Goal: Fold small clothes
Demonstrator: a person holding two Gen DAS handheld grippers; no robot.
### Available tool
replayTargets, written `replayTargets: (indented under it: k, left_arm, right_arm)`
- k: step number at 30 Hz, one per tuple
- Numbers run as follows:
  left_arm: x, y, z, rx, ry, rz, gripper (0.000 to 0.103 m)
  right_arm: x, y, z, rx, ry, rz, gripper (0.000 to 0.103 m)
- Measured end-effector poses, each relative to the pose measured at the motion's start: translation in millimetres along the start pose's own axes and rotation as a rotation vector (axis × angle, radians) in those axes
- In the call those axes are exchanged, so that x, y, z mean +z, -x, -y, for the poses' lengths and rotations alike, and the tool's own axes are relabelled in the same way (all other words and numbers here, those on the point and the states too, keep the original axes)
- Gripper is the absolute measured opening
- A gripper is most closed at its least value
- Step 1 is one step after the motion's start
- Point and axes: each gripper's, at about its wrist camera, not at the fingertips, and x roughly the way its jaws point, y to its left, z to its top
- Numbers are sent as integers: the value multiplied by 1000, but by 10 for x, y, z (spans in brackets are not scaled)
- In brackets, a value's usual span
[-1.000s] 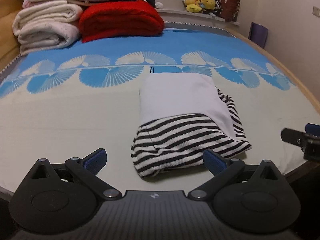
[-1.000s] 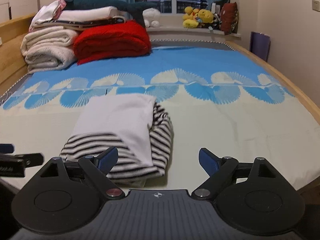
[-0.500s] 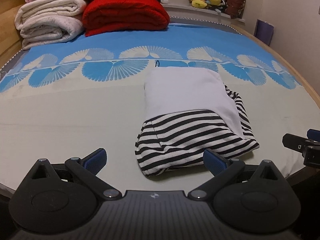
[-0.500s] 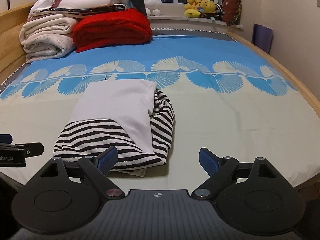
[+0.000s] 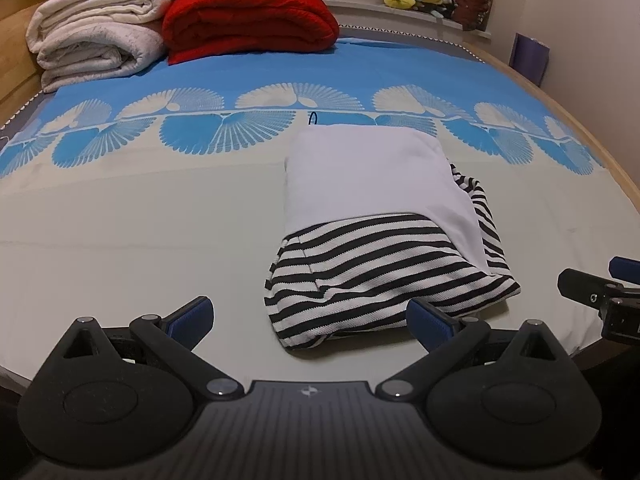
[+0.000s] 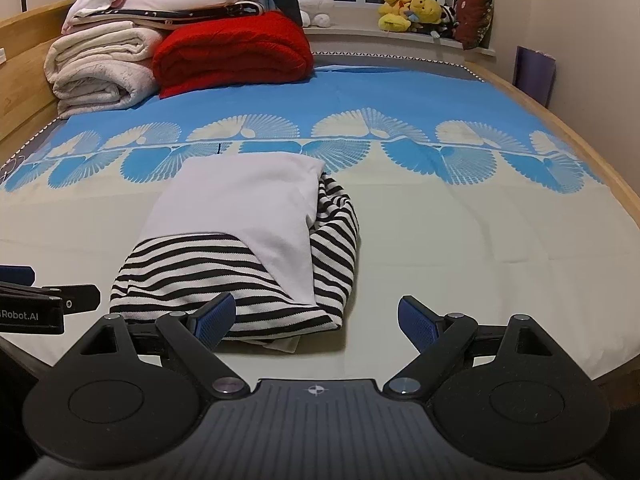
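Note:
A small garment, white on top with black-and-white stripes, lies folded into a compact bundle on the bed near its front edge. My left gripper is open just in front of the bundle's near left corner, holding nothing. My right gripper is open too, with its left finger over the striped near edge and its right finger over bare sheet. Each gripper shows at the edge of the other's view: the right gripper, the left gripper.
The bed has a cream sheet with a blue fan pattern. Folded white blankets and a red blanket are stacked at the head. Plush toys sit on the window sill. A wooden frame runs along the right.
Both grippers have risen and tilted a little, so the bundle sits slightly lower and nearer in both views. The garment has not moved. Both stay open.

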Motion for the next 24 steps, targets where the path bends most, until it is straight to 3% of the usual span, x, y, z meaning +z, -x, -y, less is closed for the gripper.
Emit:
replayTargets:
  k: [24]
  left_arm:
    - [10, -6, 2, -4, 7, -1, 103]
  right_arm:
    - [-5, -26, -36, 17, 23, -9, 89]
